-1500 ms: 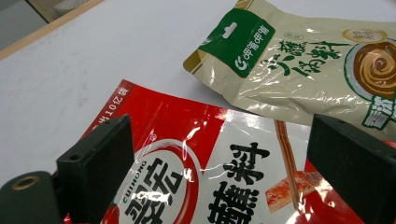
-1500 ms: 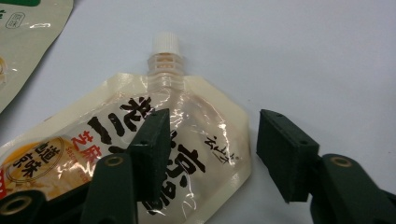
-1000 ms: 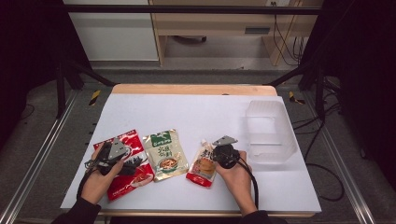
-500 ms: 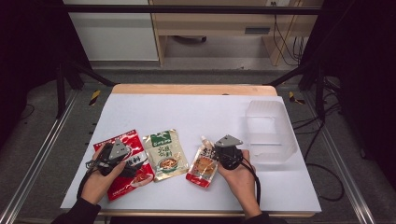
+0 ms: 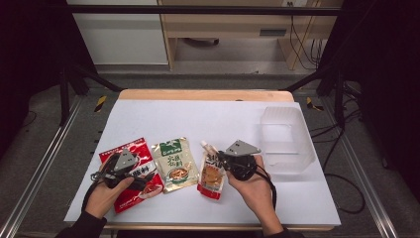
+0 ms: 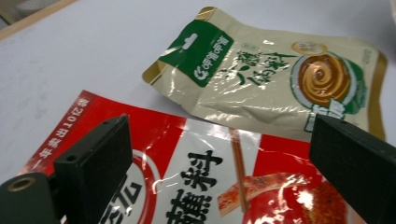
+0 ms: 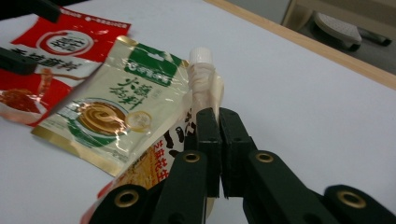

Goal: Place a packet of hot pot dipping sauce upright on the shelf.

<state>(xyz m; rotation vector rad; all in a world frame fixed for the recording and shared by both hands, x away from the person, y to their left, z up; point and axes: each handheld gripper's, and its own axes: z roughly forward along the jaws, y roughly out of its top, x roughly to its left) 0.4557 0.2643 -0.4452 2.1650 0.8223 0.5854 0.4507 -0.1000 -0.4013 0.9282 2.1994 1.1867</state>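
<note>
Spouted orange sauce pouch with a white screw cap (image 7: 201, 81) lies near the front of the white table (image 5: 208, 119), its edge pinched between the closed jaws of the right gripper (image 7: 218, 140), just beside a cream-and-green flat sauce packet (image 5: 174, 163). Over a glossy red seasoning packet (image 6: 224, 186) at the front left, the left gripper (image 6: 219, 163) hangs with its jaws spread wide and nothing between them. A clear plastic bin (image 5: 287, 139) stands at the right.
</note>
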